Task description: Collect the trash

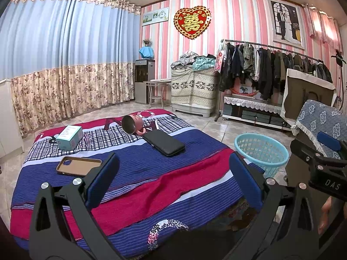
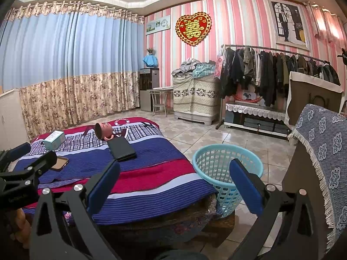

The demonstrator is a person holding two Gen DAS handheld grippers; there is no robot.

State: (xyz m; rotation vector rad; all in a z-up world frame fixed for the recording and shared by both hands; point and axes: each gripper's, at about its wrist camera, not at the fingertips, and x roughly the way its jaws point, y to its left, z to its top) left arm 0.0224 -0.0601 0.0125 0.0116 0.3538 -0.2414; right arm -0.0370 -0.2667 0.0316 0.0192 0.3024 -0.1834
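The left gripper [image 1: 173, 179] is released, its two blue-padded fingers [image 1: 102, 179] spread wide with nothing between them, and it hangs above the near part of a low table [image 2: 151, 218] covered with a blue, red and white striped blanket [image 1: 141, 162]. The right gripper [image 2: 175, 186] is also released and holds nothing; it hangs over the near right corner of the table, with its right finger in front of the light blue plastic basket with a perforated wall [image 2: 216, 162]. This basket stands on the tiled floor [image 2: 216, 134] just beside the right edge of the table. On the blanket lie four things, apart from both grippers: a small teal and white cardboard box [image 1: 69, 137] at the far left, a brown phone case [image 1: 79, 165] lying with its inside up nearer on the left, a pink mug [image 1: 132, 124] tipped on its side with the opening toward the camera, and a flat black rectangular case [image 1: 163, 143] whose far end touches the mug's handle. Behind, a clothes rack with dark jackets [image 1: 271, 69] stands along the pink striped wall [image 1: 238, 17].
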